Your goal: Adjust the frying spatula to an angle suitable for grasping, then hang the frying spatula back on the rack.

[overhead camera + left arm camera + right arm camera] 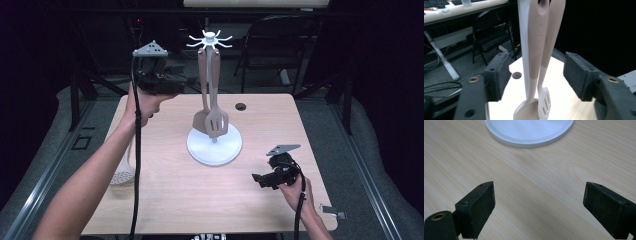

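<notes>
A white utensil stand [214,147] with a round base, a pole and hooks on top stands mid-table. Two beige utensils hang from it: a spoon [202,119] and a slotted turner [218,122]. My left gripper [179,83] is raised left of their handles, about level with the upper handles. In the left gripper view its jaws stand open; the spoon handle [536,37] and the turner [544,102] hang in the gap without touching the pads [497,75]. My right gripper [258,179] rests low at the front right, open over bare wood [539,202], with the stand's base [529,132] ahead.
A beige skimmer [121,176] lies on the table's left, partly behind the left forearm. A cable hole [241,106] sits behind the stand. A black folding chair [280,45] stands beyond the table. A small metal piece [334,212] lies by the front right corner.
</notes>
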`<state>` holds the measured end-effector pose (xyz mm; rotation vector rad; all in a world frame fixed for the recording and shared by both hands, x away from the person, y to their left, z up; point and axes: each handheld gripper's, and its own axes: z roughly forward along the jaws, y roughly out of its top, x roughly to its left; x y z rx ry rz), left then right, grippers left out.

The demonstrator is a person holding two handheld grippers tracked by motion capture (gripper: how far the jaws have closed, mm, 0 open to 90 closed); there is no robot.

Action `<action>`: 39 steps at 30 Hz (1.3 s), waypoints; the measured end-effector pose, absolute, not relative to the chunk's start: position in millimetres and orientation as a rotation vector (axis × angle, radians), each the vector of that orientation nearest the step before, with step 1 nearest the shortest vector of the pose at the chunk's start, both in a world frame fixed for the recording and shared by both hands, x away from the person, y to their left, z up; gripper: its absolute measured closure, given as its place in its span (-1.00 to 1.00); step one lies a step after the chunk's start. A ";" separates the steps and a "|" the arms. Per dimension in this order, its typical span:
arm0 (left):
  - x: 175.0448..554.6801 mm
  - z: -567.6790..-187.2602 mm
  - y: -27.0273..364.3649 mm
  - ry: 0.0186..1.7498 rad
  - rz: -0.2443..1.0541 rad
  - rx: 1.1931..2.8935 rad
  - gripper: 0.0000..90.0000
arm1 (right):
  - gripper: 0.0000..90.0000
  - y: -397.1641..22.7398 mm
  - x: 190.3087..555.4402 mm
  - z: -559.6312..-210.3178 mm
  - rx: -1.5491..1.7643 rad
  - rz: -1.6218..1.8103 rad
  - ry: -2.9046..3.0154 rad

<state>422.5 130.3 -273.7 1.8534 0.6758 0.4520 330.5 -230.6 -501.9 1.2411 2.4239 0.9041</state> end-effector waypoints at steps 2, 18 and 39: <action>422.7 -270.8 131.1 0.670 0.464 1.844 0.10 | -0.78 -230.9 330.6 -502.1 1.241 0.902 2.422; 432.0 -241.4 122.0 0.667 0.584 1.794 1.00 | -0.76 -228.4 332.1 -503.5 1.228 0.891 2.433; 463.0 -238.5 109.8 0.721 0.643 1.812 1.00 | -0.76 -227.2 331.9 -504.6 1.216 0.888 2.460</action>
